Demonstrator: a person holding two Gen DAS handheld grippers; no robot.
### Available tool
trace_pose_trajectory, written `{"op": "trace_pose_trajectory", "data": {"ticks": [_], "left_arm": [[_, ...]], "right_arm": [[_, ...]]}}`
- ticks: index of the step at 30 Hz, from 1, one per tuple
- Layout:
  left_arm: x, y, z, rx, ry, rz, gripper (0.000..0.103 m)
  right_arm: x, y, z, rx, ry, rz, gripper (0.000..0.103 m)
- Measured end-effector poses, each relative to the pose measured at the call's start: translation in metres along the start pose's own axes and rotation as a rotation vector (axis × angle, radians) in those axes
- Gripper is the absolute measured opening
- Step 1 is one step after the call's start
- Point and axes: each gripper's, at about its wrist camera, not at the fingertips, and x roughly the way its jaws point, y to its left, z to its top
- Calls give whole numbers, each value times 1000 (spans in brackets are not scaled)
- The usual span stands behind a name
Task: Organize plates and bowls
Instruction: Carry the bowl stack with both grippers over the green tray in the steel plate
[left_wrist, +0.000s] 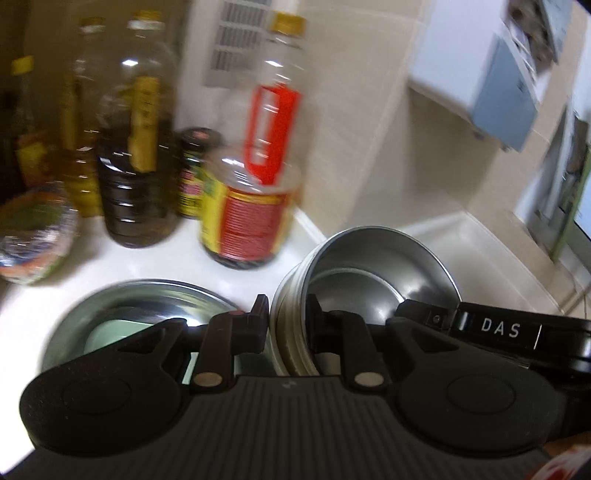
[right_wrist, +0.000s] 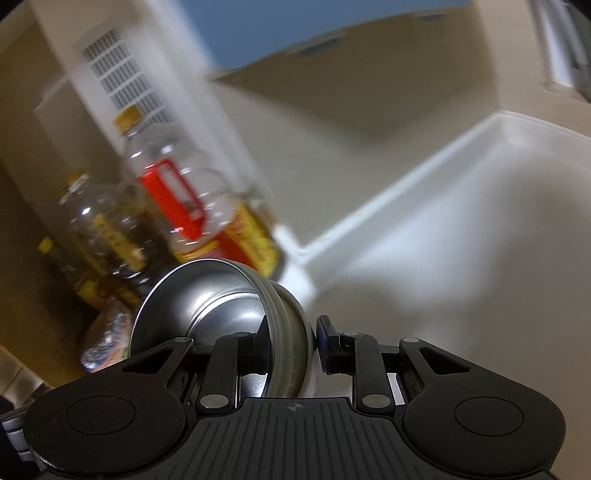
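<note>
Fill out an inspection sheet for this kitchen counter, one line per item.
Surface: white countertop, bare toward the right.
Job's things: steel bowl tilted and raised; steel plate flat on the counter.
Clutter: oil bottles, red-labelled bottle, dark jar, foil-wrapped bowl.
Grippers: left tool and right tool each clamp the bowl's rim from opposite sides.
Cables: nothing seen.
Surroundings: beige wall tiles, blue cabinet.
</note>
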Motion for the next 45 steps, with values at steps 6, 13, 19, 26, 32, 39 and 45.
{"op": "trace_pose_trajectory", "data": {"ticks": [6, 13, 19, 26, 32, 39, 45], "left_arm": [[-21, 37, 7, -52, -35, 89, 18], [-32, 76, 3, -122, -24, 166, 18], [-30, 96, -10, -167, 23, 189, 18], [-23, 105, -17, -187, 66, 197, 18], [-19, 108, -21, -197, 82, 201, 18], [-12, 111, -22, -204, 108, 208, 18], [-11, 112, -23, -204, 110, 207, 19]], "right_arm": [[23, 42, 0, -60, 41, 88, 24], [50, 79, -12, -116, 113, 149, 24], [67, 87, -26, -131, 185, 149, 24], [79, 86, -34, -127, 238, 136, 24], [83, 84, -37, -122, 253, 130, 24], [93, 83, -40, -109, 283, 126, 24], [96, 82, -40, -102, 288, 128, 24]]}}
